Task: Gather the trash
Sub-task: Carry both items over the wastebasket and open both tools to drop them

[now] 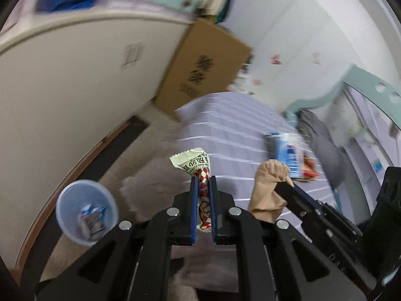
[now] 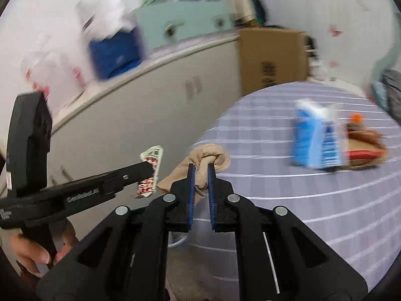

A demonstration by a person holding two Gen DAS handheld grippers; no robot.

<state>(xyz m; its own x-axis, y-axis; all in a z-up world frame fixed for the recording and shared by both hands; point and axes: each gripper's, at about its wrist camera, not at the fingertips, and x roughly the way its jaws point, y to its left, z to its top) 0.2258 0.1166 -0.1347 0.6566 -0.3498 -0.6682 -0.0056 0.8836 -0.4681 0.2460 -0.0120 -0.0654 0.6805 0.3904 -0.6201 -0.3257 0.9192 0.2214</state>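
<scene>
My left gripper [image 1: 202, 178] is shut on a red-and-white snack wrapper [image 1: 198, 165] and holds it in the air; the wrapper also shows in the right wrist view [image 2: 150, 170]. My right gripper [image 2: 200, 166] is shut on a crumpled beige stocking [image 2: 208, 160], lifted above the table edge; the stocking also shows in the left wrist view [image 1: 268, 188]. A clear plastic bin [image 1: 86, 200] with a blue-and-white wrapper inside stands on the floor, low left of my left gripper.
A round table with a lilac checked cloth [image 2: 313, 200] carries a blue-and-white carton [image 2: 315, 138] and a brown-and-red packet [image 2: 363, 148]. A cardboard box [image 1: 203, 67] leans by a cream cabinet [image 1: 75, 87]. A dark grey cloth [image 1: 323, 140] lies at the table's far side.
</scene>
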